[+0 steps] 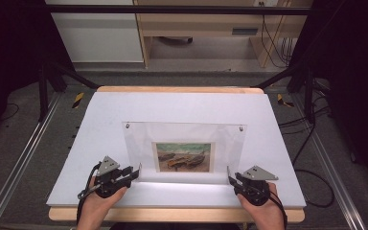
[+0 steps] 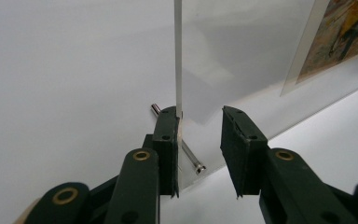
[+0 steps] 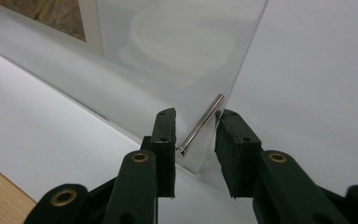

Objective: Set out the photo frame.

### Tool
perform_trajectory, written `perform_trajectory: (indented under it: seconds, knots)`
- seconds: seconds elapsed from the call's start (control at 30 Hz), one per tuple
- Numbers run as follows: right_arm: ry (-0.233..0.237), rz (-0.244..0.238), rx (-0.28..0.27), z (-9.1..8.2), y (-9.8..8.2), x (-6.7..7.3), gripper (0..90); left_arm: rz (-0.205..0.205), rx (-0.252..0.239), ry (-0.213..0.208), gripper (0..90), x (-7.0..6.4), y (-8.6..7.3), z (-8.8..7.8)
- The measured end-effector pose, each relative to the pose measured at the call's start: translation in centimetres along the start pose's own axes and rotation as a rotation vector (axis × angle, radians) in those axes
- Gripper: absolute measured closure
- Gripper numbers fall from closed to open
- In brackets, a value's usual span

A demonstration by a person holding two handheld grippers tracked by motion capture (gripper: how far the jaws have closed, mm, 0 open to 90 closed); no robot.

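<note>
Acrylic frame (image 1: 184, 151) upright, long axis left-right; both claws straddle lower corners, unclamped.

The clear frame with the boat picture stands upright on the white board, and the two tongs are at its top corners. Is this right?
Not quite. The clear frame does stand upright on the white board, but the left tongs and right tongs are at its bottom corners, not its top corners. The high view shows this.

A wooden table (image 1: 172, 89) bears a white board (image 1: 100, 124), on which a clear picture frame (image 1: 139, 139) stands.
</note>
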State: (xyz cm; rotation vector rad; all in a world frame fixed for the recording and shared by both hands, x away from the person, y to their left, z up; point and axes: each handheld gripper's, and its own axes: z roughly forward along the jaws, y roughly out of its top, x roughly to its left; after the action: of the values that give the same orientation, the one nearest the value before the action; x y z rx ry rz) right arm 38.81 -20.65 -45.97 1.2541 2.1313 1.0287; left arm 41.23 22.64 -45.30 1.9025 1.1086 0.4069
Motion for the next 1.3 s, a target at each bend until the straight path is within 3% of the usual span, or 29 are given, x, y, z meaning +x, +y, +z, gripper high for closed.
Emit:
perform_trajectory:
  seconds: [0.77, 0.87, 0.97, 1.1, 1.3]
  knots:
    - [0.002, 0.004, -0.008, 0.01, 0.06, 0.03, 67.1, 0.010, -0.002, -0.005, 66.7, 0.08, 0.01, 0.01]
    - [0.008, 0.001, -0.022, 0.01, 0.13, 0.07, 60.1, 0.010, -0.022, -0.009, 61.6, -0.03, 0.05, 0.07]
    - [0.002, 0.000, -0.055, 0.00, 0.38, 0.29, 44.7, 0.018, -0.038, -0.020, 48.3, -0.17, 0.15, 0.21]
    - [-0.019, -0.001, -0.054, 0.16, 0.73, 0.51, 25.2, 0.018, -0.050, -0.015, 30.9, -0.28, 0.38, 0.27]
    - [-0.039, -0.008, -0.106, -0.23, 0.97, 0.43, 15.5, 0.026, -0.077, -0.013, 17.6, -0.47, 0.56, 0.16]
